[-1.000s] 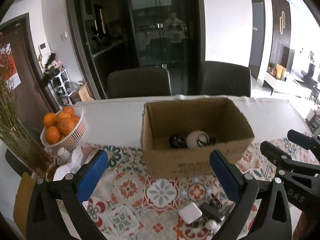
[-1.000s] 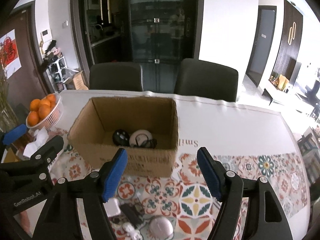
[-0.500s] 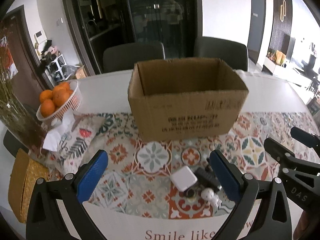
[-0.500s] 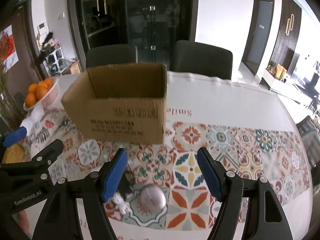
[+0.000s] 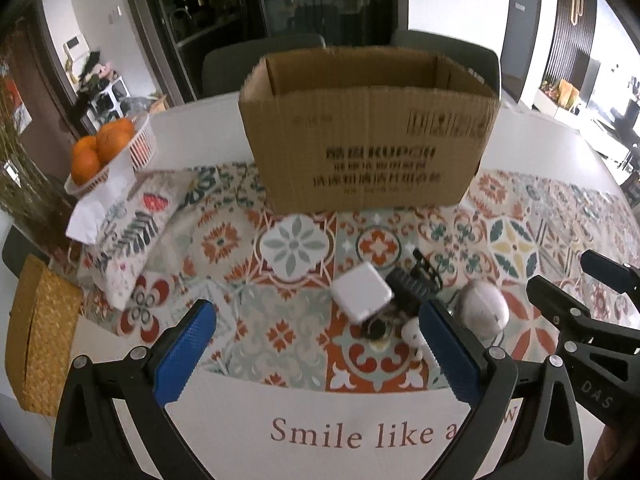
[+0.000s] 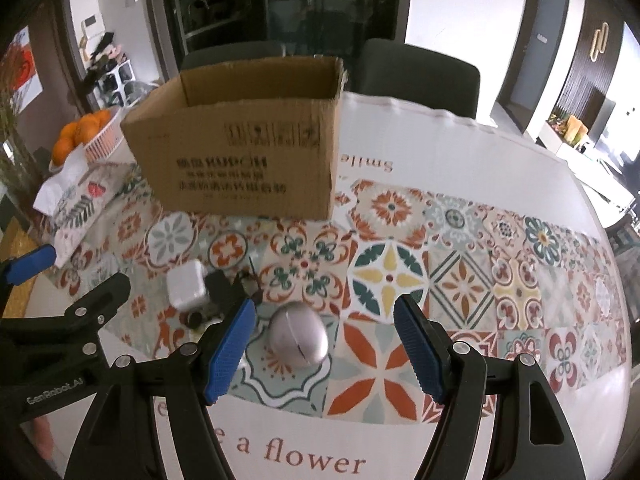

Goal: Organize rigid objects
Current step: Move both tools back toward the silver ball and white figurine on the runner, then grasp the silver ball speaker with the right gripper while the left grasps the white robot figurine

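Before the cardboard box [image 5: 368,132], we hover both tools, left tool [image 5: 316,354] and right tool [image 6: 324,346], spread and empty, above the white charger [image 5: 362,298] and silver egg-shaped item [image 6: 298,336].

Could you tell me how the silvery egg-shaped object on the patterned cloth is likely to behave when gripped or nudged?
The silvery egg-shaped object looks rounded all over, so it would probably roll if nudged. Its smooth, glossy shell may slip between pads. It appears rigid, with a seam, so likely not floppy.
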The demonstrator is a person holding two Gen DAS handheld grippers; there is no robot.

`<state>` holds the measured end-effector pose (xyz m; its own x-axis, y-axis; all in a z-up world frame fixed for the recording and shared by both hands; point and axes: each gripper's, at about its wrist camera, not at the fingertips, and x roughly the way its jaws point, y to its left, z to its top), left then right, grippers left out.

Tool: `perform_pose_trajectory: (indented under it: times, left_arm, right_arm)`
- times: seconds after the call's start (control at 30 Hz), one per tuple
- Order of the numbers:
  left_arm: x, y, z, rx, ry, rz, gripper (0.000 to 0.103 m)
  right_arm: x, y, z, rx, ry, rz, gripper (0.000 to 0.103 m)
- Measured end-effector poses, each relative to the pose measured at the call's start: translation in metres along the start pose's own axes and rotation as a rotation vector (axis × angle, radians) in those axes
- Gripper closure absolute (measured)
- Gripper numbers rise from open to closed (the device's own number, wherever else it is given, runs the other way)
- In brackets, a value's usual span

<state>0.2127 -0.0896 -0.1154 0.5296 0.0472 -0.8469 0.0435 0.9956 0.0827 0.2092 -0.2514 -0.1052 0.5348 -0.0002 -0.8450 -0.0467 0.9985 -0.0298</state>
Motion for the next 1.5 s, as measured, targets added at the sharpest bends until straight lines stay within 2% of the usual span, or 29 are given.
perform_pose_trajectory:
  times: [0.4, 0.6, 0.97, 1.27, 1.5]
  left_arm:
    - [0.03, -0.002, -0.024, -0.016, 0.085, 0.007, 0.0]
    - [0.047, 0.001, -0.033, -0.041, 0.136, 0.004, 0.0]
    - [0.071, -0.002, -0.042, -0.072, 0.184, -0.011, 0.0]
    - [0.084, -0.001, -0.045, -0.088, 0.209, -0.007, 0.0]
    - [0.087, 0.002, -0.045, -0.096, 0.217, -0.006, 0.0]
  right_arm:
    - [0.035, 0.007, -0.022, -0.058, 0.103, 0.044, 0.031]
    - [0.052, 0.013, -0.027, -0.097, 0.135, 0.061, 0.031]
    - [0.084, 0.015, -0.032, -0.139, 0.185, 0.077, 0.031]
    - [0.101, 0.015, -0.032, -0.143, 0.193, 0.096, 0.036]
    - [0.106, 0.02, -0.032, -0.141, 0.178, 0.099, 0.047]
